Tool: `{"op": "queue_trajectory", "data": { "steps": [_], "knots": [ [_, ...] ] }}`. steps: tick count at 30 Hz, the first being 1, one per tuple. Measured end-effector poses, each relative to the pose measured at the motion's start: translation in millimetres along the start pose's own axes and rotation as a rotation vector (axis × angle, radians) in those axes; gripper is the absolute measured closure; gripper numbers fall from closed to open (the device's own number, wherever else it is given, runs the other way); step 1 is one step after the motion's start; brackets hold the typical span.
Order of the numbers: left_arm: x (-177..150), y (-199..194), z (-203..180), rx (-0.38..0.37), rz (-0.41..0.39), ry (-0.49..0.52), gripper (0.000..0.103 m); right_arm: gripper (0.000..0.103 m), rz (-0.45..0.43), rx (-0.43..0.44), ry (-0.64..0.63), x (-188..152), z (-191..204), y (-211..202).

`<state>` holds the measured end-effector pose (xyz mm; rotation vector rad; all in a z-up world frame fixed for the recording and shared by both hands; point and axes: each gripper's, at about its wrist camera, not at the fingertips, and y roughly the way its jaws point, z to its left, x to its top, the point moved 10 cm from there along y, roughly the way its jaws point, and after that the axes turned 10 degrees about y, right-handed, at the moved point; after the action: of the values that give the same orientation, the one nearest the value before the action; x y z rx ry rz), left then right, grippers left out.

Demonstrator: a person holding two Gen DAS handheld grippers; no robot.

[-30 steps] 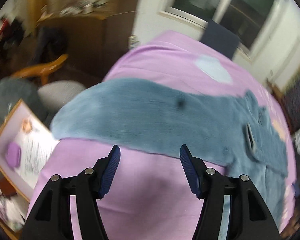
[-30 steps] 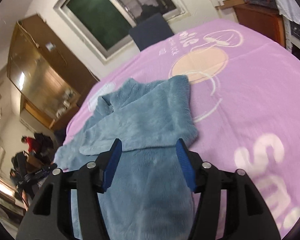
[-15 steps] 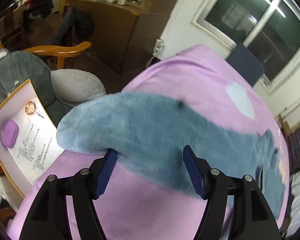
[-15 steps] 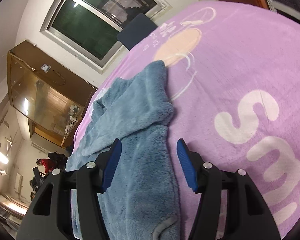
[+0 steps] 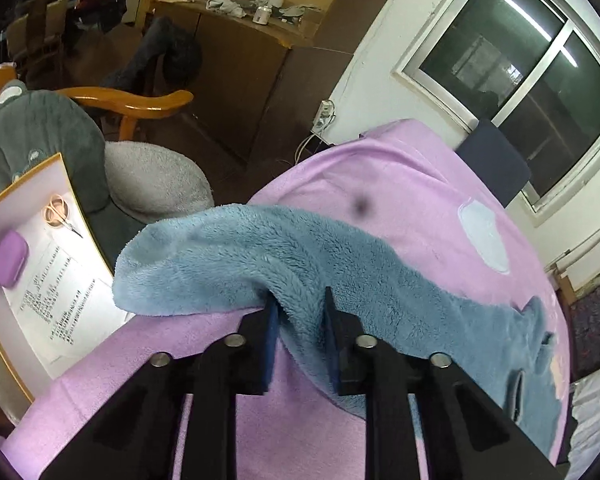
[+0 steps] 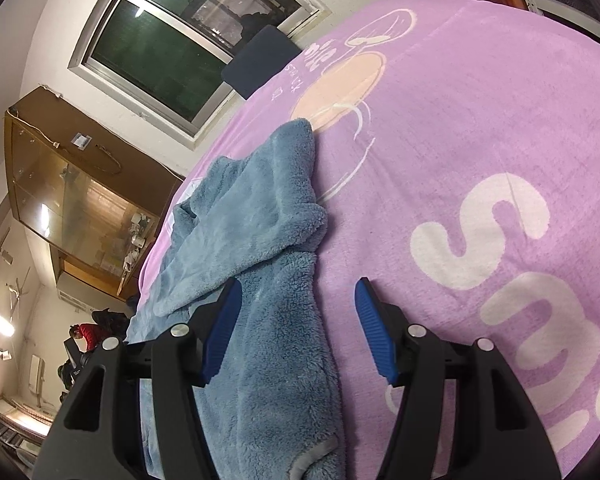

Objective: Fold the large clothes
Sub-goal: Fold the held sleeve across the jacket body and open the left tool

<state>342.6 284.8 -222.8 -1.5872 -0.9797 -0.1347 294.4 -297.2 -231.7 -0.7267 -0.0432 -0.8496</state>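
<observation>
Left gripper (image 5: 300,312) jaws now closing on blue fleece garment (image 5: 340,272), lengthwise across bed, right gripper (image 6: 298,306) jaws apart.

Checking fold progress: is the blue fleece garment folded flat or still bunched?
Still bunched: the blue fleece garment lies rumpled and overlapped on the purple blanket, one edge pinched in the left gripper.

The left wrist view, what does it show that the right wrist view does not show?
Only the left wrist view: the left gripper with its fingers closing on a fold of the blue fleece garment, a wooden chair and scissors.

Only the right wrist view: the right gripper, open over the garment, and large white letters.

Both: the garment, the purple blanket and the window.
</observation>
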Motion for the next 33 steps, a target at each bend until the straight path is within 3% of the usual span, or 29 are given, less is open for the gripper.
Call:
{"op": "queue_trajectory", "data": {
  "steps": [3,8,16,21,26,28,30,31,33],
  "knots": [
    [4,-7,-7,0.033,0.0,0.062,0.094,0.044,0.0,-0.001,0.0,1,0,1],
    [18,-28,-41,0.071,-0.027,0.184,0.094,0.044,0.003,0.007,0.006,2,-1,2],
    [20,-68,-165,0.059,-0.119,0.479,0.094,0.044,0.014,0.033,0.02,1,1,0],
    [-15,-77,-259,0.008,-0.15,0.665,0.094,0.044,0.022,0.058,0.03,0,2,-3],
    [-81,-59,-338,-0.068,-0.121,0.837,0.094,0.044,0.027,0.071,0.033,-1,3,-4],
    [-115,-42,-359,-0.087,-0.075,0.902,0.09,0.044,0.027,0.071,0.034,-1,3,-4],
    [-144,-22,-367,-0.073,-0.019,0.954,0.074,0.043,0.028,0.071,0.038,-1,3,-4],
    [-154,-13,-366,-0.044,-0.002,0.968,0.058,0.043,0.028,0.07,0.04,0,2,-4],
    [-161,-11,-359,-0.037,-0.007,0.973,0.05,0.042,0.025,0.068,0.046,2,0,-4]
  ]
}}
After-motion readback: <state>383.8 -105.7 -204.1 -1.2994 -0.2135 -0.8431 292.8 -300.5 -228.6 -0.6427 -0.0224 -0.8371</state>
